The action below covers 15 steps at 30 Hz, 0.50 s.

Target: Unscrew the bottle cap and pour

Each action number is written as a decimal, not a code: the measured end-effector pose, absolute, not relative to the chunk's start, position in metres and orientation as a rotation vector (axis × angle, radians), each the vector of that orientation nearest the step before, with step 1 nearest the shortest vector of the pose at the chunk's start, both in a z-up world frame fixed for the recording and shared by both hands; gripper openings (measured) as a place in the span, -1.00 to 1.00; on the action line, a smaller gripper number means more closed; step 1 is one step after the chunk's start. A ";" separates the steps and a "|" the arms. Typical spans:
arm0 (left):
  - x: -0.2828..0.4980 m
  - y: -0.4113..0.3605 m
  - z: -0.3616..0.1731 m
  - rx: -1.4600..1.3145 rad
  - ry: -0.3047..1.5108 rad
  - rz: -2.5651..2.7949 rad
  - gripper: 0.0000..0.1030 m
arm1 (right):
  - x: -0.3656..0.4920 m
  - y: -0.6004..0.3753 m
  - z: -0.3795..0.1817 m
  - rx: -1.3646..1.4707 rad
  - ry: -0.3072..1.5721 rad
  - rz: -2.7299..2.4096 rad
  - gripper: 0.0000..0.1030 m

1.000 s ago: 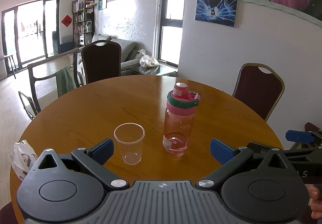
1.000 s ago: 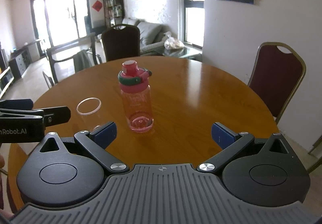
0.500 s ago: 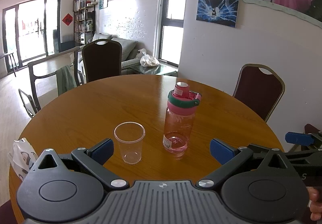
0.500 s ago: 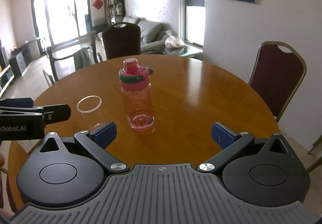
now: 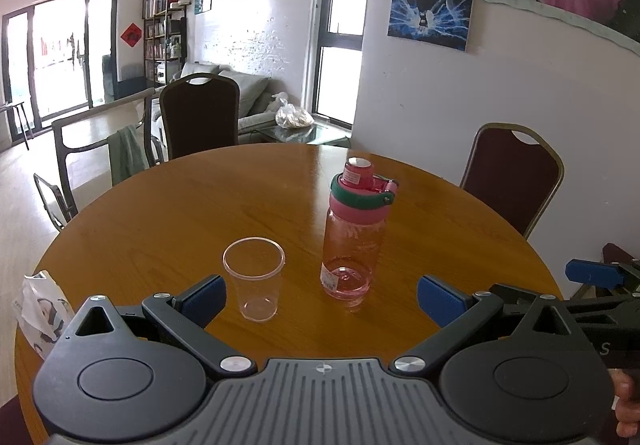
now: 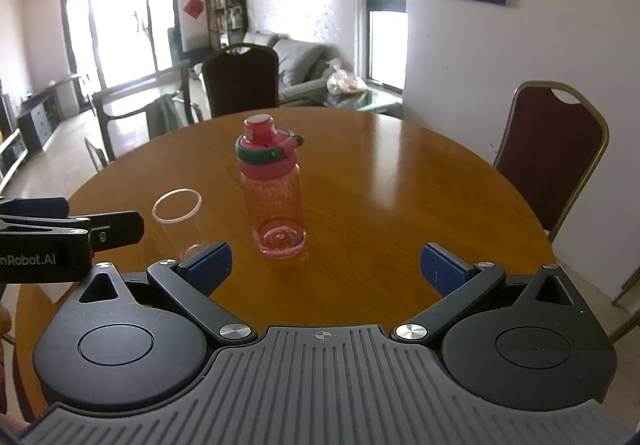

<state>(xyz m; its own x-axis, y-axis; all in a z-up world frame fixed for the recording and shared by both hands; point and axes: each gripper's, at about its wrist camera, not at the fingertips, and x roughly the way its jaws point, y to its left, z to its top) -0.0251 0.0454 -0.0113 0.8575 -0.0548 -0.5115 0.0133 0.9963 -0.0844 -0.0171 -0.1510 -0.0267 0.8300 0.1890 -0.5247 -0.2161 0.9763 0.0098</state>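
A pink see-through bottle (image 5: 352,241) with a pink cap and green ring (image 5: 362,189) stands upright on the round wooden table (image 5: 200,205). Left of it stands an empty clear plastic cup (image 5: 254,277). My left gripper (image 5: 322,299) is open, a short way in front of both, with nothing between its fingers. In the right wrist view the bottle (image 6: 274,201) and cup (image 6: 178,221) sit ahead and to the left of my open right gripper (image 6: 326,265). The left gripper (image 6: 60,233) shows at that view's left edge.
A white paper packet (image 5: 38,305) lies at the table's left edge. A dark red chair (image 5: 514,181) stands at the right, a dark chair (image 5: 198,117) at the far side. A hand (image 5: 626,409) shows at the lower right.
Both grippers have crept slightly forward toward the bottle and cup. Bottle and cup have not moved.
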 end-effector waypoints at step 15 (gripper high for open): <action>-0.010 0.019 -0.006 -0.070 0.553 -0.025 0.99 | -0.017 -0.149 -0.027 -0.050 0.551 0.214 1.00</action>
